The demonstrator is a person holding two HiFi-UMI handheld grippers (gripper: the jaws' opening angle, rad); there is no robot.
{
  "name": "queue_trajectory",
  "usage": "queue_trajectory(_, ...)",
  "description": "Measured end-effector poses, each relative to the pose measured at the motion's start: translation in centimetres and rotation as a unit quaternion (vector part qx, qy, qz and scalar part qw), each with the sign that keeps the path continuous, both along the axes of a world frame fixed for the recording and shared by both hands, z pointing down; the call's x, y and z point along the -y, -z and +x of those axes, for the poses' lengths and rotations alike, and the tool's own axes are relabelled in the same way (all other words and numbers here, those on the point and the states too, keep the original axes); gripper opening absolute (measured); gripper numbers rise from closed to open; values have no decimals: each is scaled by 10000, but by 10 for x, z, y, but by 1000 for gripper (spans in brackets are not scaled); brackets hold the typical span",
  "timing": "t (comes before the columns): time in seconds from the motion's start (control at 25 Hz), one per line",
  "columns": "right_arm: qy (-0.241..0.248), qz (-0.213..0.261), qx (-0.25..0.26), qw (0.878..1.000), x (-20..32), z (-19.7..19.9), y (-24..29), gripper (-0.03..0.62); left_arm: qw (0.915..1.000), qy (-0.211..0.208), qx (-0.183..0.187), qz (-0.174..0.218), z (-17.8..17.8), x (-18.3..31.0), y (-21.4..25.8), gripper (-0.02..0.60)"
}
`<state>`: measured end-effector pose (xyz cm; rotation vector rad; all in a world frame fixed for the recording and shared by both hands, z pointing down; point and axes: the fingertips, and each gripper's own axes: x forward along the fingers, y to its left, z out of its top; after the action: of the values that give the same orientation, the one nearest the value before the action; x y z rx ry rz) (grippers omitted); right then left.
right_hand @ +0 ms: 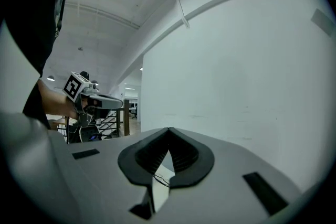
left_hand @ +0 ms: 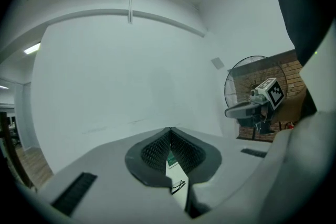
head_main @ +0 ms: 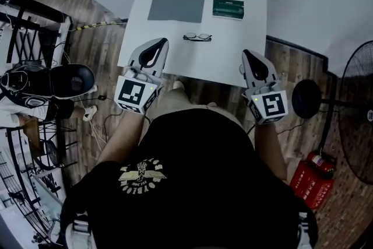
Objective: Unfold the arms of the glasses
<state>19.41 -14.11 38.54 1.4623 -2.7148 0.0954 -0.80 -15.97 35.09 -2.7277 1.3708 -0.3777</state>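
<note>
White table point(head_main: 233, 61) carries the glasses point(head_main: 197, 37) near its centre, on the person's side of a grey mat point(head_main: 176, 5) and a green box point(head_main: 228, 8). Left gripper point(head_main: 164, 41) and right gripper point(head_main: 245, 52) sit over the near edge, well apart, both with jaws clenched on nothing. Risk: closed tips would likely shove the light frame rather than grip it, sliding it toward the near edge. Bare tabletop flanks the glasses on both sides.

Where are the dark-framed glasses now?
In the head view the dark-framed glasses lie midway across the white table, nearer the person than the grey mat and green box.
</note>
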Motion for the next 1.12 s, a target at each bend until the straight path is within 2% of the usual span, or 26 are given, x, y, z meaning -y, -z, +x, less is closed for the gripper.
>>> queue_trajectory(0.24, 54, -116, -183, 9998, -2, -7, -13, 0, 9999, -77, -77, -46, 5, -2, -8, 6)
queue_trajectory(0.48, 282, -158, -632, 9975, 24, -35, -30, 0, 9998, -63, -90, -183, -14, 14, -27, 7)
queue_trajectory(0.64, 399, -379, -856, 9948, 41, -53, -46, 0, 9994, -20, -227, -278, -25, 31, -40, 6)
queue_trajectory(0.84, 621, -532, -1249, 9888, 62, -77, -66, 2, 9993, -32, -287, -219, -34, 54, -44, 6)
queue_trajectory(1.12, 1011, -955, -1703, 9755, 88, -119, -109, 3, 9981, 95, -342, -500, -67, 73, -73, 6)
